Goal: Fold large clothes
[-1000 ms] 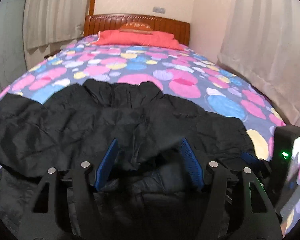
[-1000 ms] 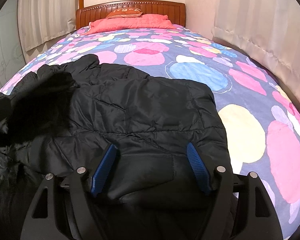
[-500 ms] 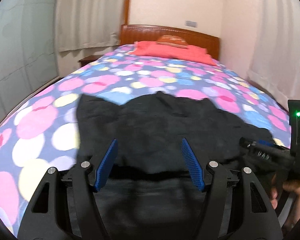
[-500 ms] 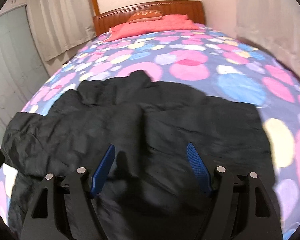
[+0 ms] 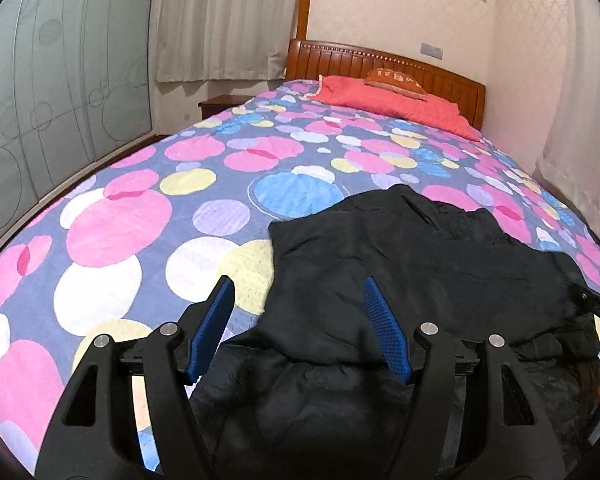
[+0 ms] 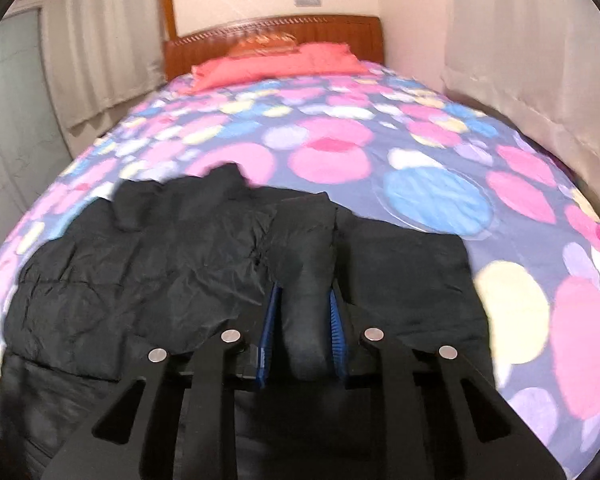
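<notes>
A large black padded jacket lies spread across the near end of the bed, also shown in the right wrist view. My left gripper is open above the jacket's left edge, holding nothing. My right gripper is shut on a raised fold of the jacket near its middle. The right gripper's body shows at the right edge of the left wrist view.
The bed has a polka-dot cover with a red pillow and wooden headboard at the far end. Curtains hang close on the right. A glass partition and nightstand stand on the left.
My right gripper has closed on a fold of the jacket. My left gripper has swung left, stays open, and now sits over the jacket's left edge.
</notes>
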{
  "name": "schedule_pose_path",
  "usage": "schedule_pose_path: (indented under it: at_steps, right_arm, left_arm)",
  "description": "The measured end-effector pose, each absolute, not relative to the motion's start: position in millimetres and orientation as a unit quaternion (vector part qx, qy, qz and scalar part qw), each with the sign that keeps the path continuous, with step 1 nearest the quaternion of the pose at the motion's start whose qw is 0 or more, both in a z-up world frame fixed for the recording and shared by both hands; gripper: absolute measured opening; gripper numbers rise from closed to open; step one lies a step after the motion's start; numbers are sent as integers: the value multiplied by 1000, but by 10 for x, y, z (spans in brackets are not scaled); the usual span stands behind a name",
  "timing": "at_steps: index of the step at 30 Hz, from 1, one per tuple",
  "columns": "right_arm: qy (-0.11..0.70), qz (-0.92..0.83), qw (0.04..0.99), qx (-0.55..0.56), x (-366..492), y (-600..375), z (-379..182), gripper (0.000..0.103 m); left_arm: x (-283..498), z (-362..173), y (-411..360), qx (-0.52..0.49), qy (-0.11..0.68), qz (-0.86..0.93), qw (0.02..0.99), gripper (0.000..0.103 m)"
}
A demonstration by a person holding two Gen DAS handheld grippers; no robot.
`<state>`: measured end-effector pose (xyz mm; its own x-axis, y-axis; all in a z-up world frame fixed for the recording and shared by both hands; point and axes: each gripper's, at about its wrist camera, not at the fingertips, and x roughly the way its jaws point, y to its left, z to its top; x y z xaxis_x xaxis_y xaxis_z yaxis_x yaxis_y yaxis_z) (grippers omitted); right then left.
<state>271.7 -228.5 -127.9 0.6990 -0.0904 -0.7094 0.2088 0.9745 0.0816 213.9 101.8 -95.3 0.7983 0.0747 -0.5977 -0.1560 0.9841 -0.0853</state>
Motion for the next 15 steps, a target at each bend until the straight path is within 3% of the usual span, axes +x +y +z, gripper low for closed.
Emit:
schedule_pose_path:
  at_steps: [3,6,8,10,15]
  right_arm:
    - [418,-71,901,92,2767,-2469,-1525,25]
    - [436,-59,895,77,2757,-2468,-1578,33]
    - [431,-86,896,59,2696,-2443,-1440,50]
    - [391,-114,912,52,2609,-2381,-1205,58]
    - [366,-76,926,56,2910,-2094,-998,59]
  left_arm:
    - [2234,-1033,974,-63,326,53,942,67]
    - [2331,-1099,911,-48,340,45,938,67]
    - [2398,-1086,880,-39,340,43,939,67]
    - [2459,-1050,859,-37,335,43,941,68]
    - [2787,-1004,740,-36,330,37,943,73]
